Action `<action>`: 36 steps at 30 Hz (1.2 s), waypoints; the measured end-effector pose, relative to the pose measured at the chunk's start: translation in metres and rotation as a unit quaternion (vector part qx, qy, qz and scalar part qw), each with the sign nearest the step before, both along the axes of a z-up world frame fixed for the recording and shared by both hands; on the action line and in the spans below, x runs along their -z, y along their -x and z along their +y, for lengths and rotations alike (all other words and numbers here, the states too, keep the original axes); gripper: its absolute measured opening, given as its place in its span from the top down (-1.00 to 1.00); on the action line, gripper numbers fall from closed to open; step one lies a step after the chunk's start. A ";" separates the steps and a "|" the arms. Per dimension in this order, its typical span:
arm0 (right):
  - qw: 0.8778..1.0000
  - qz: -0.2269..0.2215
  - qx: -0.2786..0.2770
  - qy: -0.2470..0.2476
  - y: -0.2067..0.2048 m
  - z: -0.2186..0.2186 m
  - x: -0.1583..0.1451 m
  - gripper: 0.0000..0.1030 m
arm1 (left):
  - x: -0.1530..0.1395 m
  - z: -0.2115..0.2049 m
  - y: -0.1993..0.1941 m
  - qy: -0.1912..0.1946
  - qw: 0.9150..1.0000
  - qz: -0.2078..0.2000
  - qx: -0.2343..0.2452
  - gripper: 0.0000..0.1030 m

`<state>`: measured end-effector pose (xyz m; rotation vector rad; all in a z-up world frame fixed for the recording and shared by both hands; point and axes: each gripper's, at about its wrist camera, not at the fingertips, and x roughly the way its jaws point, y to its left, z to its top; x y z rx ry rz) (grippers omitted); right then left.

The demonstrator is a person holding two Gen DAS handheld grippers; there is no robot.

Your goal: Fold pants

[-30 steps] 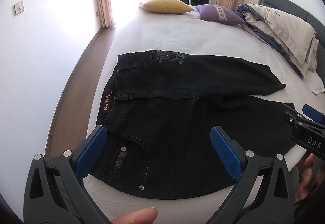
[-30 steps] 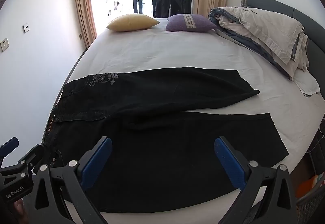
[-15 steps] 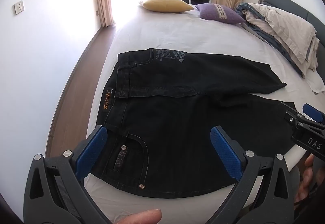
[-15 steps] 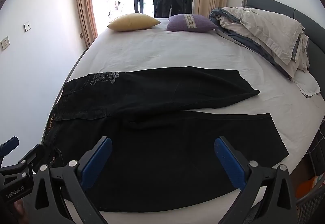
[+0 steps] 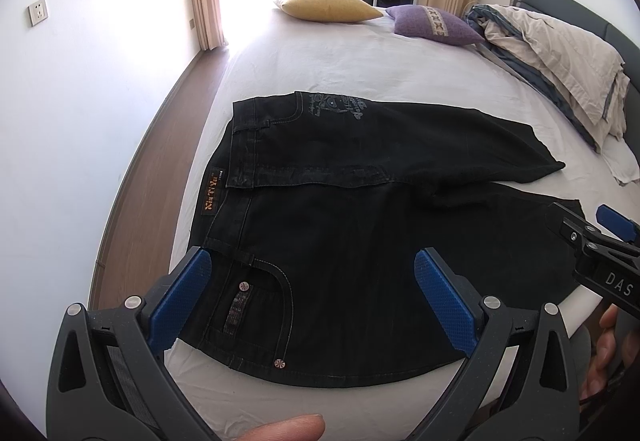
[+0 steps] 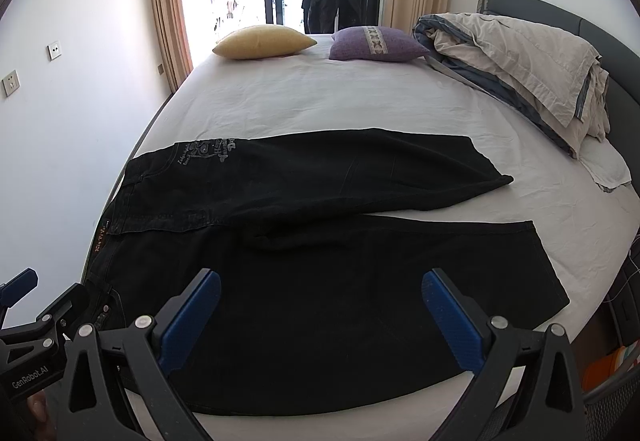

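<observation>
Black jeans (image 5: 340,209) lie flat on the white bed (image 5: 320,65), waistband toward the left edge, both legs stretching right. The far leg (image 6: 340,169) overlaps the near leg (image 6: 360,301) slightly at the crotch. My left gripper (image 5: 312,293) hovers open above the near hip pocket (image 5: 256,305), holding nothing. My right gripper (image 6: 320,317) hangs open over the near leg's thigh, also with nothing between its blue pads. Each gripper shows at the edge of the other's view: the right gripper (image 5: 600,241) and the left gripper (image 6: 36,317).
A yellow pillow (image 6: 264,41) and a purple pillow (image 6: 376,43) sit at the far end. A rumpled duvet (image 6: 520,61) is piled along the right by the grey headboard (image 6: 600,29). A white wall (image 5: 60,121) and wood floor (image 5: 140,181) border the left side.
Both grippers have stayed open and nearly still; the left view has shifted only slightly. The jeans have not moved.
</observation>
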<state>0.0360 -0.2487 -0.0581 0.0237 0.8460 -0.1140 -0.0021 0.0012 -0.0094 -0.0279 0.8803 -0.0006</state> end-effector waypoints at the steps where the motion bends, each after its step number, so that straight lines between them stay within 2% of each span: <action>1: 1.000 0.001 0.000 0.000 -0.001 0.001 0.000 -1.00 | 0.000 0.000 0.000 0.000 1.000 0.000 0.000 -1.00; 36: 1.000 0.002 -0.001 0.000 0.001 0.003 0.006 -1.00 | 0.002 0.001 -0.001 0.001 1.000 0.003 0.000 -1.00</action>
